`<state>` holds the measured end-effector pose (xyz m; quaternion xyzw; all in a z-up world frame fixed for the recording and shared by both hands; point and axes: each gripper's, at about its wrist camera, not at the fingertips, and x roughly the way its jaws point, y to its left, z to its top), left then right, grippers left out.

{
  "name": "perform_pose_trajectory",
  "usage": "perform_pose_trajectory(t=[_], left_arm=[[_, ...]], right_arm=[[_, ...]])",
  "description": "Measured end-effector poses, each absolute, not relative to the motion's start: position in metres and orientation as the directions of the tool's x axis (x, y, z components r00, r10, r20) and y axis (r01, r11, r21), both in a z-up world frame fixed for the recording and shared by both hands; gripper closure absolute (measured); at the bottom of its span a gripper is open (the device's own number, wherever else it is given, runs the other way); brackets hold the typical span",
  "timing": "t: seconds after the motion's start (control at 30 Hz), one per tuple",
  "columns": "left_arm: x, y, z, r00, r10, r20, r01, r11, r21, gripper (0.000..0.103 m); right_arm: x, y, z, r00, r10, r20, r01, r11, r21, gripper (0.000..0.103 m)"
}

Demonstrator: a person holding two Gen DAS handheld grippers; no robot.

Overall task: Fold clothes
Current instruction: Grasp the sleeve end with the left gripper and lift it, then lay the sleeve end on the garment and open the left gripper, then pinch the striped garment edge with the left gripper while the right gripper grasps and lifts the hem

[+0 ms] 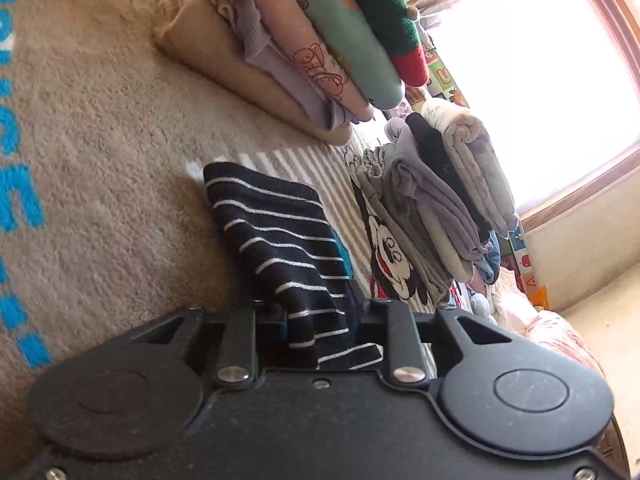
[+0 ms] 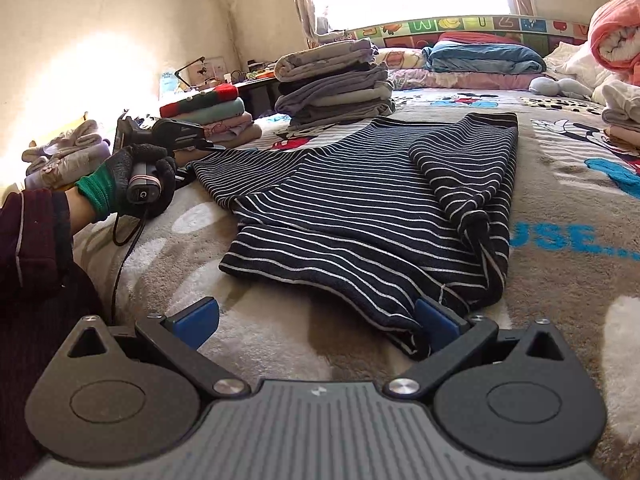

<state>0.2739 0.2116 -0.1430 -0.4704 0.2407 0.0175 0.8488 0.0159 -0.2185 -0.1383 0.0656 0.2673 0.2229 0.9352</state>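
Stacks of folded clothes point(image 2: 336, 88) flank striped shirt point(image 2: 360, 208); left hand-held gripper point(image 1: 320, 320) pinches it, right hand-held gripper point(image 2: 316, 320) gapes.

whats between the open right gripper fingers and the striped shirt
Nothing: in the right wrist view, bare blanket lies between the right gripper fingers, and the striped shirt hem touches one finger.

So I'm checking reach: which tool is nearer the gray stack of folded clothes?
Left. The left tool grips the striped shirt's sleeve just short of the gray stack. The right tool sits open at the shirt's near hem, the whole shirt between them.
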Motion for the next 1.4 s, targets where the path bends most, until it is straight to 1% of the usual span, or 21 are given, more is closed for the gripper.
perform_pose_trajectory(t=[0.03, 0.07, 0.2, 0.33, 0.47, 0.67, 0.73, 0.77, 0.83, 0.87, 0.9, 0.93, 1.0, 1.1, 1.2, 1.3, 1.4], left_arm=[[0.274, 0.209, -0.139, 0.887, -0.199, -0.416, -0.240, 0.571, -0.785, 0.095], [0.273, 0.205, -0.135, 0.892, -0.203, -0.405, -0.221, 0.587, -0.779, 0.096], [0.267, 0.173, -0.101, 0.915, -0.238, -0.327, -0.063, 0.714, -0.697, 0.096], [0.258, 0.122, -0.079, 0.910, -0.287, -0.300, 0.082, 0.832, -0.548, 0.096], [0.249, 0.071, -0.070, 0.891, -0.329, -0.314, 0.197, 0.901, -0.385, 0.096], [0.222, -0.006, -0.075, 0.848, -0.395, -0.352, 0.392, 0.916, -0.085, 0.096], [0.213, -0.027, -0.083, 0.818, -0.425, -0.389, 0.461, 0.887, -0.001, 0.096], [0.209, -0.036, -0.088, 0.797, -0.439, -0.415, 0.499, 0.866, 0.042, 0.096], [0.200, -0.053, -0.099, 0.754, -0.460, -0.468, 0.571, 0.812, 0.122, 0.091], [0.196, -0.062, -0.104, 0.732, -0.468, -0.495, 0.606, 0.779, 0.159, 0.077], [0.192, -0.070, -0.109, 0.710, -0.473, -0.521, 0.638, 0.745, 0.193, 0.056], [0.187, -0.070, -0.110, 0.695, -0.483, -0.532, 0.659, 0.724, 0.204, 0.053], [0.174, -0.066, -0.110, 0.680, -0.496, -0.540, 0.682, 0.699, 0.215, 0.052], [0.163, -0.054, -0.105, 0.682, -0.503, -0.531, 0.674, 0.713, 0.192, 0.051], [0.155, -0.029, -0.089, 0.708, -0.511, -0.487, 0.627, 0.773, 0.100, 0.051], [0.155, 0.001, -0.075, 0.773, -0.465, -0.431, 0.501, 0.865, -0.034, 0.048], [0.162, 0.034, -0.069, 0.824, -0.415, -0.385, 0.364, 0.909, -0.202, 0.047]], right_arm=[[0.016, -0.219, -0.138, 0.758, 0.453, -0.470, -0.382, 0.892, 0.244, 0.000], [0.015, -0.219, -0.137, 0.758, 0.454, -0.468, -0.381, 0.891, 0.247, 0.000], [0.010, -0.226, -0.128, 0.775, 0.458, -0.434, -0.369, 0.887, 0.276, 0.001], [0.003, -0.233, -0.114, 0.803, 0.466, -0.373, -0.367, 0.878, 0.306, 0.005], [0.002, -0.237, -0.102, 0.807, 0.488, -0.332, -0.367, 0.855, 0.365, 0.014], [0.004, -0.237, -0.097, 0.796, 0.516, -0.318, -0.349, 0.819, 0.455, 0.014], [0.006, -0.238, -0.098, 0.793, 0.521, -0.316, -0.335, 0.806, 0.489, 0.011], [0.007, -0.238, -0.099, 0.792, 0.523, -0.315, -0.326, 0.799, 0.506, 0.008], [0.010, -0.240, -0.101, 0.787, 0.534, -0.309, -0.313, 0.777, 0.546, 0.007], [0.012, -0.241, -0.102, 0.786, 0.537, -0.306, -0.303, 0.767, 0.566, 0.006], [0.014, -0.241, -0.104, 0.787, 0.538, -0.304, -0.290, 0.756, 0.587, 0.004], [0.015, -0.242, -0.104, 0.788, 0.536, -0.302, -0.276, 0.747, 0.605, 0.003], [0.018, -0.244, -0.105, 0.792, 0.536, -0.292, -0.255, 0.725, 0.640, 0.000], [0.024, -0.246, -0.105, 0.793, 0.551, -0.259, -0.236, 0.671, 0.703, 0.000], [0.036, -0.246, -0.106, 0.800, 0.556, -0.226, -0.200, 0.602, 0.773, 0.001], [0.055, -0.244, -0.111, 0.801, 0.568, -0.187, -0.151, 0.493, 0.857, 0.001], [0.078, -0.237, -0.118, 0.807, 0.569, -0.157, -0.089, 0.380, 0.921, 0.001]])
